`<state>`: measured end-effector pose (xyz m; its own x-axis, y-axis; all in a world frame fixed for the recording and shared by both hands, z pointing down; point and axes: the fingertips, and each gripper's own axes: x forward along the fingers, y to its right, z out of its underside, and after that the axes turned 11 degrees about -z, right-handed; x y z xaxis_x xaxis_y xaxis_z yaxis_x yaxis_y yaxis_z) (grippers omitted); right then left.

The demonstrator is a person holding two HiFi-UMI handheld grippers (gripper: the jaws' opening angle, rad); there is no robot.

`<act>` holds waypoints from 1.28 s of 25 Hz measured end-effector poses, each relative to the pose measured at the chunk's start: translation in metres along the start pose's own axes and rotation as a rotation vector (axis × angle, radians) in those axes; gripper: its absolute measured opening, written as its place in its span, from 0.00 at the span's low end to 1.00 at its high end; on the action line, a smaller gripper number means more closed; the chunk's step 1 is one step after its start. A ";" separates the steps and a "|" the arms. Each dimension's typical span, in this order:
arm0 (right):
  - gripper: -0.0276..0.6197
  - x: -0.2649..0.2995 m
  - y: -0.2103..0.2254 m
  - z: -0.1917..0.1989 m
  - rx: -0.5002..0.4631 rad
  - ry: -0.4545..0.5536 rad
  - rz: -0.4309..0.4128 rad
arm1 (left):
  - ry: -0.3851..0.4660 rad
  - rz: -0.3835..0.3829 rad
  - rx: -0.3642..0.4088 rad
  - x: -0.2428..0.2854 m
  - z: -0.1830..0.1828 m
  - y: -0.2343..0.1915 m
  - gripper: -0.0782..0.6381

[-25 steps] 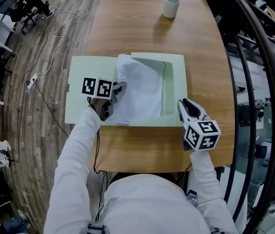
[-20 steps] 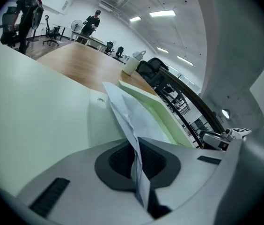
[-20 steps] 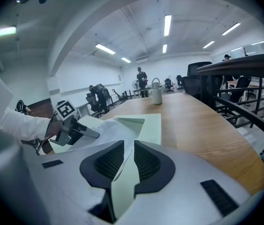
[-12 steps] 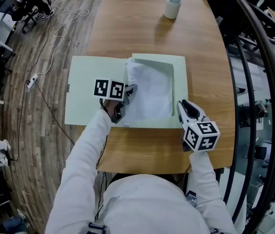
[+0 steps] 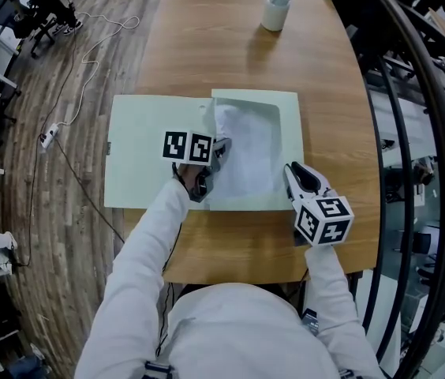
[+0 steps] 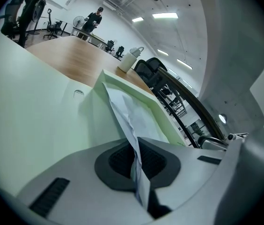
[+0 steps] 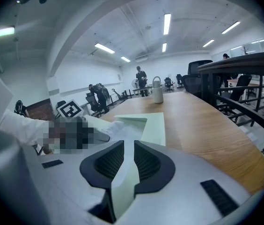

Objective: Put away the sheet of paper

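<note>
Left gripper (image 5: 221, 145): my jaws closed tight on sheet of paper (image 5: 248, 152) over green folder (image 5: 143, 152) | right gripper (image 5: 291, 170): jaws pinching folder's near edge | white jug (image 5: 276, 8) far off on tabletop (image 5: 230, 54)

You're in an open-plan office here: a long wooden desk (image 5: 238, 46) under you, black office chairs (image 7: 198, 74) alongside, strip lights (image 7: 167, 23) overhead, people (image 7: 141, 78) standing further back, a power strip (image 5: 49, 135) trailing cable across the plank floor (image 5: 80, 212)
</note>
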<state>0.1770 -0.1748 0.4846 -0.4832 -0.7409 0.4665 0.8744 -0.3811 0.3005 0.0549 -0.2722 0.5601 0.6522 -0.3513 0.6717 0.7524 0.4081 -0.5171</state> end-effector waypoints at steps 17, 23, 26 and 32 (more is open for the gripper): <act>0.18 -0.004 -0.006 -0.007 -0.012 0.021 0.024 | 0.002 -0.072 0.064 -0.003 0.004 0.003 0.28; 0.18 -0.007 -0.003 -0.014 -0.019 0.033 0.027 | 0.042 -0.168 0.121 -0.012 -0.007 -0.002 0.37; 0.18 -0.006 -0.006 -0.016 -0.025 0.038 0.026 | 0.063 -0.206 0.155 -0.019 -0.011 -0.006 0.40; 0.18 -0.005 -0.008 -0.022 -0.038 0.051 0.022 | 0.166 -0.253 0.193 -0.041 -0.030 -0.009 0.36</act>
<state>0.1733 -0.1801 0.4617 -0.4618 -0.7763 0.4289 0.8862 -0.3843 0.2587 0.0242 -0.2861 0.5212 0.4655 -0.5870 0.6624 0.8710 0.4365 -0.2253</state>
